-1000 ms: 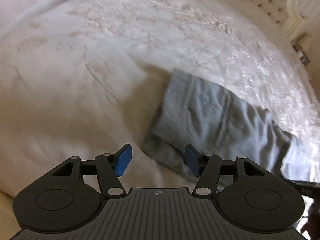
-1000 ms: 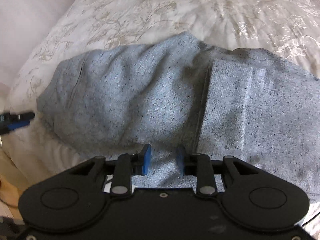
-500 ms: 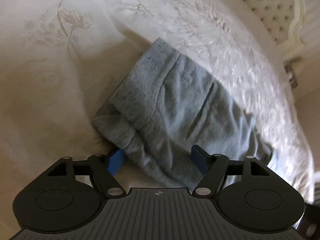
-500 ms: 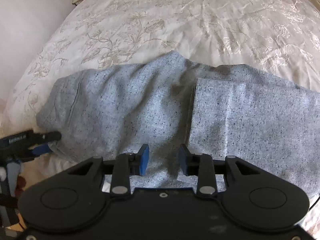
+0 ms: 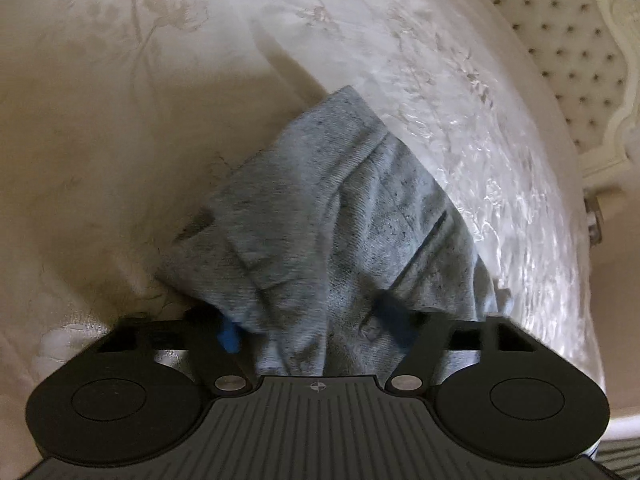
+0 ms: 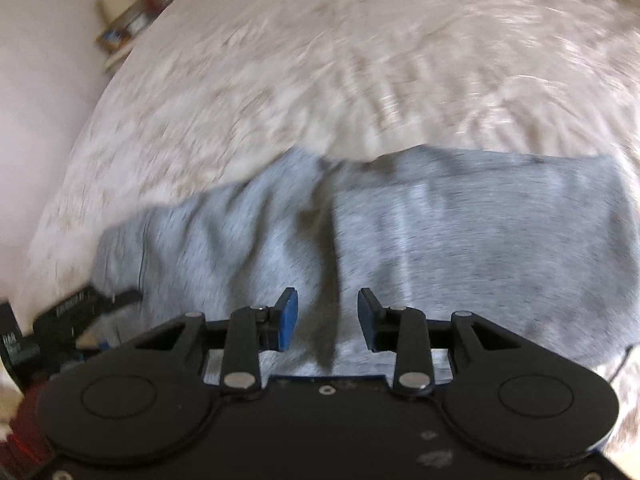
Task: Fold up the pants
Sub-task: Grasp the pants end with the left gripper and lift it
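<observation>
Just one pants (image 5: 336, 216), two grippers: left gripper (image 5: 312, 326), right gripper (image 6: 327, 318).

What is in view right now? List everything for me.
pants: one pair, grey, partly folded, lying on the bed near its edge
bedspread: one, cream with a flower pattern, covering the bed
headboard: one, cream, buttoned, far end of the bed
small items: a few, blurred, beside the bed by the wall
left gripper: one, black with blue pads, open around an end of the pants
right gripper: one, black with blue pads, open over the pants
</observation>
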Motion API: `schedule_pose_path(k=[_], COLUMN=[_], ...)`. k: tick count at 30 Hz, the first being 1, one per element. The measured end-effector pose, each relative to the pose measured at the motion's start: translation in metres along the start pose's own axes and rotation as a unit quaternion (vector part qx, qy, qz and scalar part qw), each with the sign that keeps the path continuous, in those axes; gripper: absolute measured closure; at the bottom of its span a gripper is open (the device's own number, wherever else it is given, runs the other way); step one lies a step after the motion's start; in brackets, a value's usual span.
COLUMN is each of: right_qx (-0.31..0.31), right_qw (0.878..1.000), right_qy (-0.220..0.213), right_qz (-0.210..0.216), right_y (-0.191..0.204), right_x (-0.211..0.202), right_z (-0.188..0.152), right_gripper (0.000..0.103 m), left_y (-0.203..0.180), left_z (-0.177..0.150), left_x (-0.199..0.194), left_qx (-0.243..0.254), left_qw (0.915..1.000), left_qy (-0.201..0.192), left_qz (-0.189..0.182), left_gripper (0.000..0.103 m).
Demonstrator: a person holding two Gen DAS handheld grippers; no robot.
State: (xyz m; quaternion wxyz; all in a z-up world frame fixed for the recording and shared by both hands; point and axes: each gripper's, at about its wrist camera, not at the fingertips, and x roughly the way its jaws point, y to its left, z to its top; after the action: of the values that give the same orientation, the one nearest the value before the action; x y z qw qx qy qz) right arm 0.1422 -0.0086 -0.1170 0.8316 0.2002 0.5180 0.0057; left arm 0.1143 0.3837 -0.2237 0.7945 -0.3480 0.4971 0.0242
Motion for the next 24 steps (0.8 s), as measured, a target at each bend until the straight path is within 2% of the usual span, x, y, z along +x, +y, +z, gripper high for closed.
schedule_pose_path(k=[1,2,3,6,9,12,15,17,21,24], right_qx=[0.014,0.029,0.039,0.060,0.071,0.079,0.082,0.082,0.087,0.089], right_qw=[1.000,0.999,0.999,0.998,0.997,0.997,0.997,0.996,0.995,0.995], right_qy=[-0.007,-0.013,-0.017,-0.023,-0.023,-0.019,-0.011,-0.007,-0.006,-0.007], right_qz=[-0.002,-0.004,-0.005,-0.009,-0.009,-0.001,0.009,0.019,0.039,0.048], right_y=[-0.006,-0.014,-0.019,-0.037,-0.054,-0.072,-0.091,-0.104,-0.135,-0.162], right_x=[-0.005,-0.009,-0.012,-0.018,-0.021,-0.022,-0.021,-0.023,-0.027,-0.029], right_z=[0.001,0.001,0.002,0.001,-0.002,-0.005,-0.008,-0.009,-0.007,-0.002], right_gripper=[0.068,0.067,0.067,0.066,0.066,0.066,0.066,0.066,0.066,0.066], left_y=[0.001,0.001,-0.001,-0.024,-0.052,-0.086,-0.130,-0.163,-0.228,-0.273], left_z=[0.000,0.000,-0.001,-0.008,-0.016,-0.028,-0.051,-0.074,-0.132,-0.187], left_x=[-0.001,-0.004,-0.006,-0.019,-0.037,-0.061,-0.085,-0.101,-0.119,-0.103], left_qx=[-0.006,-0.009,-0.002,0.067,0.124,0.185,0.256,0.306,0.398,0.474], left_qw=[1.0000,0.9999,0.9999,0.9967,0.9890,0.9758,0.9546,0.9353,0.8940,0.8578], left_qy=[-0.001,-0.005,-0.010,-0.044,-0.080,-0.116,-0.153,-0.177,-0.201,-0.185], left_qz=[-0.002,-0.003,-0.004,0.009,0.013,0.009,-0.001,-0.010,-0.043,-0.072], left_gripper=[0.075,0.080,0.082,0.085,0.086,0.087,0.087,0.087,0.087,0.087])
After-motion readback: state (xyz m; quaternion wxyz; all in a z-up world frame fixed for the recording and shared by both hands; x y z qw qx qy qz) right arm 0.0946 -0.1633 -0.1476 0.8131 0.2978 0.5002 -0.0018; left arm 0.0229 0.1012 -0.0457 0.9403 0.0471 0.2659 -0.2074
